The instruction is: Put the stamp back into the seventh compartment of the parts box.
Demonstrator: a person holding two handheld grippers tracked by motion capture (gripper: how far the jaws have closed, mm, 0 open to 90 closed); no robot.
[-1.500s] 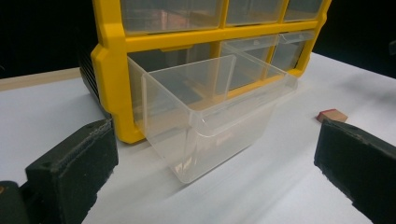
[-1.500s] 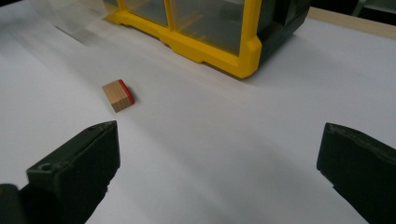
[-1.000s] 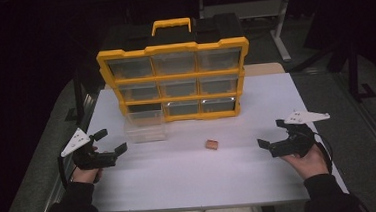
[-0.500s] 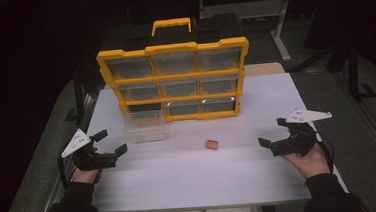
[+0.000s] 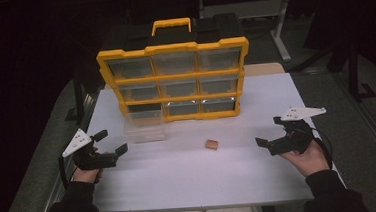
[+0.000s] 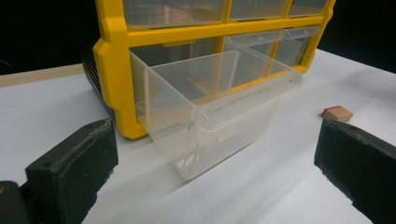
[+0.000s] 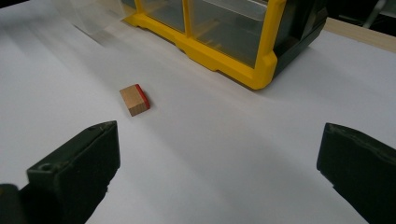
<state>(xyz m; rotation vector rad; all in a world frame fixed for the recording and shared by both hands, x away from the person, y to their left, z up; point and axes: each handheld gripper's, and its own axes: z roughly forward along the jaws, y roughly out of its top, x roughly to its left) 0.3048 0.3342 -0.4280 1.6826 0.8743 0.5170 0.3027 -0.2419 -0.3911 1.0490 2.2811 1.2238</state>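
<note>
Both spread wide and empty, left gripper near the tabletop's left edge facing the clear plastic drawer pulled from the yellow organiser, right gripper near the right edge facing the small red-ended wooden block mid-table: risk of nudging that light block away with an off-centre closing jaw.

A white table carries everything. Dark floor lies all around, with a grey metal table leg standing on it behind the table's far right corner.
</note>
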